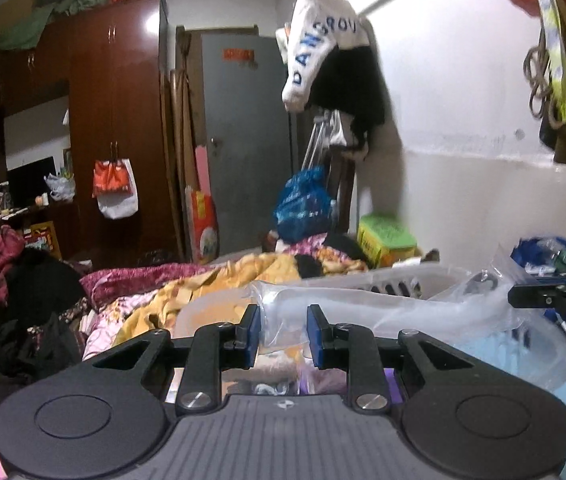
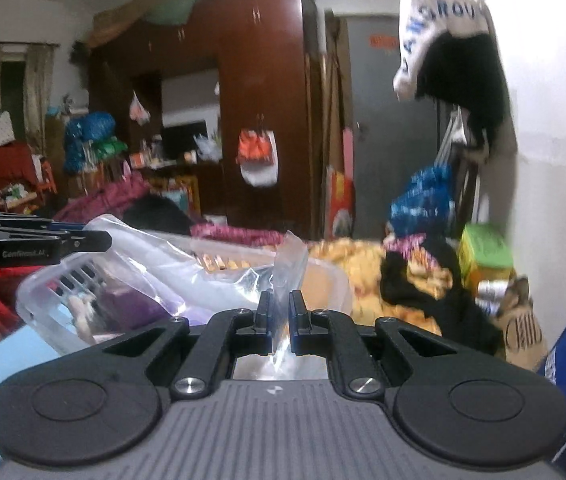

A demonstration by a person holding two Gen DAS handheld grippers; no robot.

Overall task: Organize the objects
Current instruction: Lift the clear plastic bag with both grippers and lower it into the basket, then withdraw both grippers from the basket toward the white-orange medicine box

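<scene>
A clear plastic bag (image 1: 363, 312) lies over a translucent plastic basket (image 1: 411, 276) on a bed. In the left wrist view my left gripper (image 1: 283, 330) has its blue pads apart with a fold of the bag between them. In the right wrist view my right gripper (image 2: 281, 316) is nearly closed, pinching an edge of the clear plastic bag (image 2: 283, 264) above the basket (image 2: 43, 300). Each gripper shows at the edge of the other's view: the right gripper (image 1: 555, 300) and the left gripper (image 2: 43, 242).
The bed is piled with a yellow patterned blanket (image 1: 211, 284), magenta bedding (image 1: 139, 276) and dark clothes (image 1: 39, 280). A brown wardrobe (image 1: 115, 120), a grey door (image 1: 247, 140), a blue bag (image 1: 303, 204), a green box (image 1: 387, 236) and a hanging white shirt (image 1: 323, 52) stand behind.
</scene>
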